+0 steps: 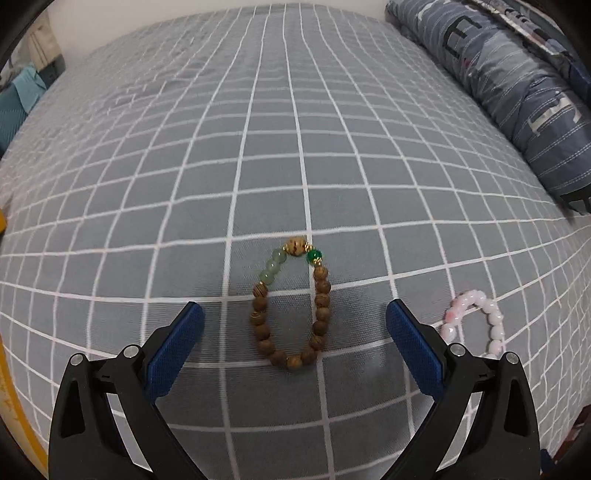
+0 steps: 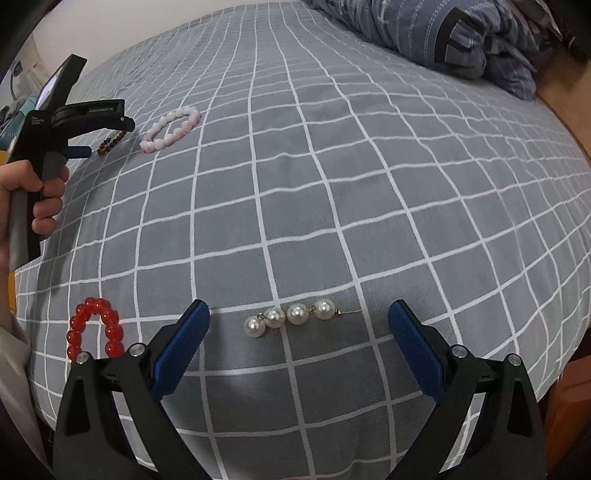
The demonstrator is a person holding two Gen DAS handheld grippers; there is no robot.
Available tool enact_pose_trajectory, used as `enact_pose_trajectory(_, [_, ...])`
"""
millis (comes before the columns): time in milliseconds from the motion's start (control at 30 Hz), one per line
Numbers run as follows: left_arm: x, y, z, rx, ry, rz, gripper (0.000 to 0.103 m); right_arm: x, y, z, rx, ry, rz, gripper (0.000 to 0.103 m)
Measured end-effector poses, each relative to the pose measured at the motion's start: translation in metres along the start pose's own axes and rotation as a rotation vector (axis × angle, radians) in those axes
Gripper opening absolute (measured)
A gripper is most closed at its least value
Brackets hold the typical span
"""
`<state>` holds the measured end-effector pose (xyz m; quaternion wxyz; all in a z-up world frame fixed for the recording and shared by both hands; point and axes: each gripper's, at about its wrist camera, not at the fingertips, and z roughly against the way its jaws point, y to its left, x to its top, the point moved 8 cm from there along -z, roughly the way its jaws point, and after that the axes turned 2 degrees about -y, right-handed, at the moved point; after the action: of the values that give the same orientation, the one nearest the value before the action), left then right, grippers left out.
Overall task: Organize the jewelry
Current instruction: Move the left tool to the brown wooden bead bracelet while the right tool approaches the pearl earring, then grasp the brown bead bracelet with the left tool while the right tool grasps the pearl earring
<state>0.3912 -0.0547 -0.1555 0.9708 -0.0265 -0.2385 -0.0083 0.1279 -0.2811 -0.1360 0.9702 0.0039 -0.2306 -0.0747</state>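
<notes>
A brown wooden bead bracelet (image 1: 291,306) with green beads lies on the grey checked bedsheet (image 1: 258,147), between the open jaws of my left gripper (image 1: 294,314), which hovers over it empty. A pink bead bracelet (image 1: 476,321) lies to its right, and also shows in the right wrist view (image 2: 171,129). My right gripper (image 2: 298,314) is open and empty around a white pearl strand (image 2: 291,316). A red bead bracelet (image 2: 94,328) lies to the left of it. The left gripper (image 2: 99,127) shows far left there, held by a hand.
A folded blue striped quilt (image 1: 517,85) lies at the back right of the bed, also in the right wrist view (image 2: 443,33). A yellow edge (image 1: 14,406) runs along the left. A wooden bed frame (image 2: 569,96) borders the right side.
</notes>
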Motion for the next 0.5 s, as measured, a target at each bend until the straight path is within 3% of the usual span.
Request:
enact_pose_trajectory(133, [0.002,-0.002,-0.006,0.002,0.001,0.009,0.095,-0.001,-0.002,-0.005,-0.001,0.015,-0.021,0.089])
enact_pose_trajectory(333, [0.002,0.006,-0.006,0.022,-0.004,0.029,0.081,0.001,-0.007,-0.007,-0.014,0.008,-0.031,0.077])
enact_pose_trajectory(500, [0.002,0.009,-0.005,0.032,-0.014,0.026,0.058,-0.001,-0.006,-0.007,-0.014,-0.007,-0.018,0.064])
